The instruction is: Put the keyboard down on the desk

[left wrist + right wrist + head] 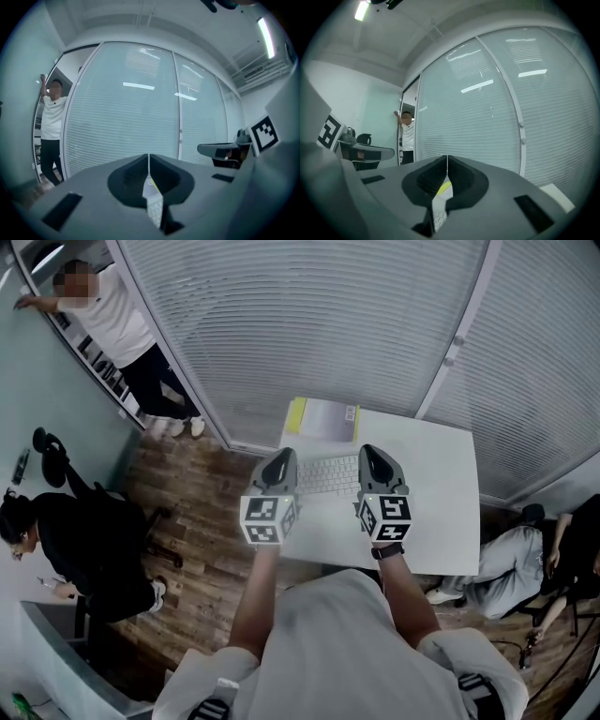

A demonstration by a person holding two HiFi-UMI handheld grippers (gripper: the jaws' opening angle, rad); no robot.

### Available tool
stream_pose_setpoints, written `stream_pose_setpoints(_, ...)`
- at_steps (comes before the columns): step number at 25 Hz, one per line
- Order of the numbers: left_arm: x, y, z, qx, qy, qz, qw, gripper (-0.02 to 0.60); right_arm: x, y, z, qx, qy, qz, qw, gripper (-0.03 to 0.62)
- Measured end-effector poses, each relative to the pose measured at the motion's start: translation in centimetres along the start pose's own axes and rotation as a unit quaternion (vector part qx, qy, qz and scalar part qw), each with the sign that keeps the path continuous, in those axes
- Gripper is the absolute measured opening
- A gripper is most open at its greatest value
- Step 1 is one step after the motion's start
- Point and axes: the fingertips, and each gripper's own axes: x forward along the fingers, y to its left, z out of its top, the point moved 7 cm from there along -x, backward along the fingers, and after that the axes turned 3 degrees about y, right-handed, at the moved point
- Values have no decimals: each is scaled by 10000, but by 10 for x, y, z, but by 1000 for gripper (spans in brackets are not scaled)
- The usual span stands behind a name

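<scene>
Lies flat, by the look of it, on the left half of the white desk (431,493): a white keyboard (328,474), long side running left to right, just this side of a yellow-edged book (326,420) at the far left corner. Flanked from above by the left gripper (279,459) over its left end and the right gripper (373,456) over its right end, each with jaws pressed together on nothing, only a sliver of keys and yellow showing below through the slot under the tips. Cannot be told from above whether either tip touches the keys. Looks like a task done or all but done. Main hazard: snagging a keycap or an end with a closed tip on pulling away and dragging the keyboard along. Sits close to the desk's left edge, so could tip toward the wooden floor (202,493) on a nudge leftward. Would ride into the book on a shove forward, toward the far edge and the glass partition (309,324). Safest to rise straight up before drawing back. Plenty of bare desk to the right and toward the near edge; little to the left, none to spare beyond the book. Well off to the left, a seated person (84,540); low at the right past the desk corner, another person (511,559); neither near the grippers.
</scene>
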Motion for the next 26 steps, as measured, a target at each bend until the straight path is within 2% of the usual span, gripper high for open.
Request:
stream_pose_setpoints(6, -4, -5, 5, -118, -65, -22, 9999, 12, -5, 10, 5, -254, -10, -39, 9997, 11)
stream_pose_setpoints(13, -13, -9, 5, 77, -163, 176, 9997, 12, -14, 10, 3, -316, 29, -31, 9995, 11)
stream_pose_setpoints(17, -16, -13, 7, 161, -204, 162, 9995, 13, -19, 5, 7, -171, 19, -53, 9998, 11)
stream_pose_setpoints(26, -17, -21, 7, 284, -242, 196, 9991, 14, -30, 0, 20, -310, -155, -129, 9993, 11)
